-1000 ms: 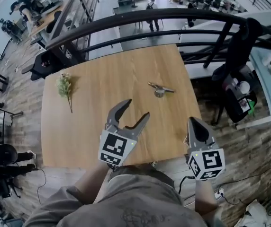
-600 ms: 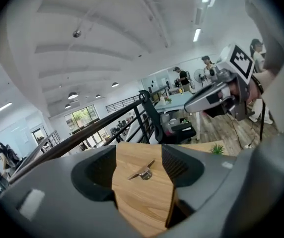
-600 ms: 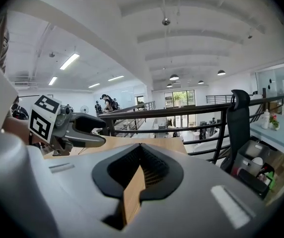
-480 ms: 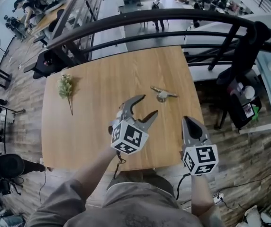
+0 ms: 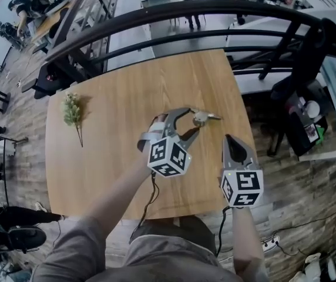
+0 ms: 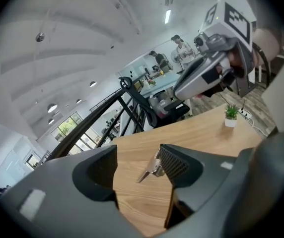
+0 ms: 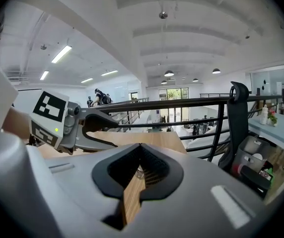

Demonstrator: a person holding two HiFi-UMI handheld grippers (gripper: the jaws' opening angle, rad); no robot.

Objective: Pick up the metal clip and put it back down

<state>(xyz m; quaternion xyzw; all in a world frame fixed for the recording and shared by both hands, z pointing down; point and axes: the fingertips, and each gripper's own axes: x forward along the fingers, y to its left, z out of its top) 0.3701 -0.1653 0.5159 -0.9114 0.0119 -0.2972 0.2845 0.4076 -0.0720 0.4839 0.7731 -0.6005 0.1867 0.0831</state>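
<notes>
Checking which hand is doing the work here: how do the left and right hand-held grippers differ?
The left hand-held gripper has its jaws apart; the right hand-held gripper has its jaws together, with nothing between them. The left is out at the metal clip, which shows in its gap, not gripped; the right is back by the table's near edge, clear of the clip. Both are over the wooden table.

Worktop (image 5: 115,157): light wood, fine straight grain. Metal clip (image 5: 210,116): silvery, with bright glints. Left tongs (image 5: 190,122) and right tongs (image 5: 229,140): grey, with black-on-white square markers; pads (image 6: 176,163) black, cross-hatched. Sprig (image 5: 71,111), far left of the clip: green with pale buds. Railing (image 5: 215,7), beyond the clip: black.
</notes>
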